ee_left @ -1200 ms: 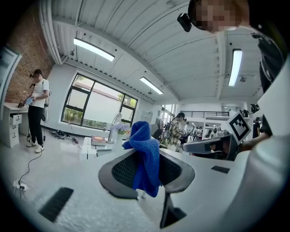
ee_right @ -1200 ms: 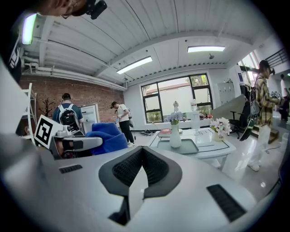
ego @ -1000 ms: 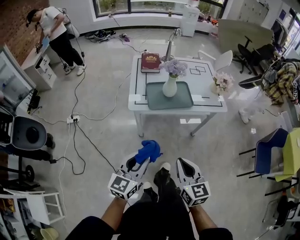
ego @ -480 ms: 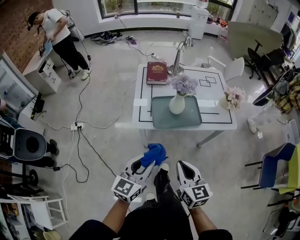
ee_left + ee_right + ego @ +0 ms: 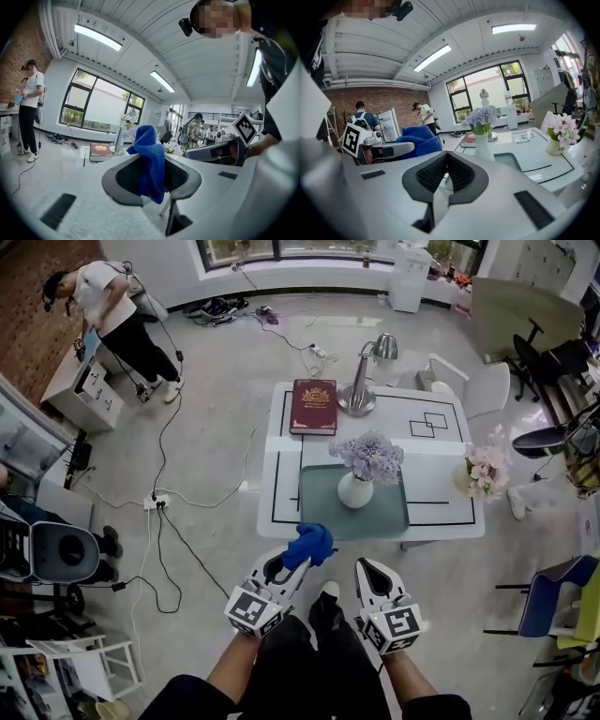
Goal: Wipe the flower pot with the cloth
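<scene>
Both the left gripper and right gripper hang short of the table in the head view; the flower pot stands on a teal tray there. Left gripper view: jaws clamp the blue cloth. Right gripper view: jaws together, empty. Seemingly the approach; next, the cloth must reach the pot.

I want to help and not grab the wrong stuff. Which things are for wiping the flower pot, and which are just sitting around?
For the job:
- blue cloth, gripped in the left gripper
- white flower pot with purple flowers, standing on the tray

Just lying about:
- red book
- lamp
- pink flowers at the table edge
</scene>
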